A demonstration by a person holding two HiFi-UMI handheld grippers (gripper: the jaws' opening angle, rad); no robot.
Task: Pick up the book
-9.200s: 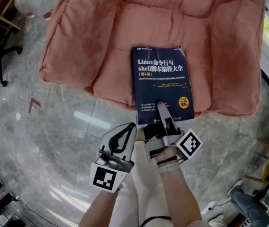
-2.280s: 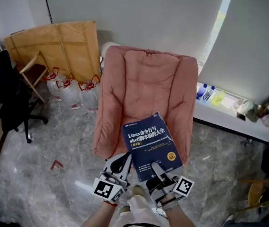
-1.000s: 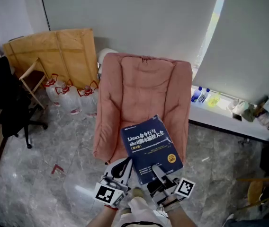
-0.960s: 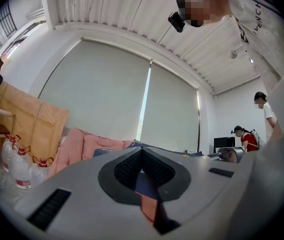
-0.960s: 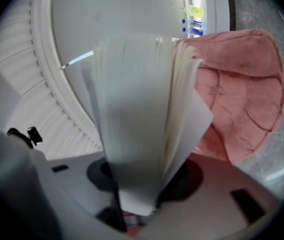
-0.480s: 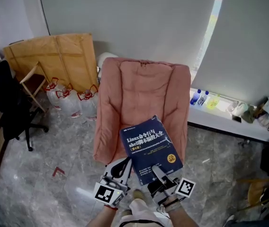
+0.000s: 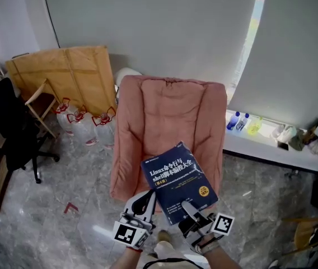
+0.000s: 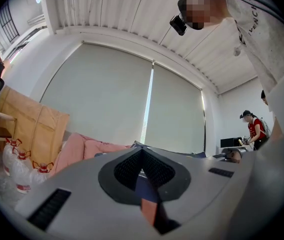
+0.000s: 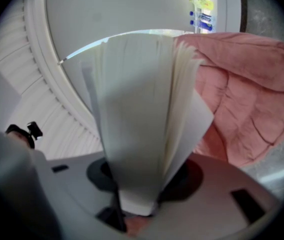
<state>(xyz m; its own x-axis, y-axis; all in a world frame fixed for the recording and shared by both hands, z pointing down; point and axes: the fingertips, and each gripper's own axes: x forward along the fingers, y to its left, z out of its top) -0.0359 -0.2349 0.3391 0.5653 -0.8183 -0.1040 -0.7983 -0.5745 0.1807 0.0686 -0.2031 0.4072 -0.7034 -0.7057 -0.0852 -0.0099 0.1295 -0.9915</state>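
A thick blue book (image 7: pixel 177 179) with white title print hangs in the air in front of the pink padded chair (image 7: pixel 167 114). My right gripper (image 7: pixel 188 208) is shut on the middle of its near edge. In the right gripper view the white page block (image 9: pixel 137 114) stands up between the jaws, with the pink chair (image 9: pixel 242 94) behind it. My left gripper (image 7: pixel 147 198) sits just left of the book's near corner, jaws shut with nothing between them. In the left gripper view the left gripper's (image 8: pixel 142 160) pads meet, and a blue sliver shows beyond them.
Flat cardboard (image 7: pixel 64 72) leans on the wall at the left, with water jugs (image 7: pixel 82 125), a wooden chair (image 7: pixel 38 101) and a black office chair (image 7: pixel 8 125) near it. A low ledge with bottles (image 7: pixel 243 122) runs along the right. A person (image 8: pixel 254 129) stands far off.
The book and both grippers have drifted slightly right and a little higher off the chair seat. The right gripper's hold on the book is unchanged, and the left gripper stays shut.
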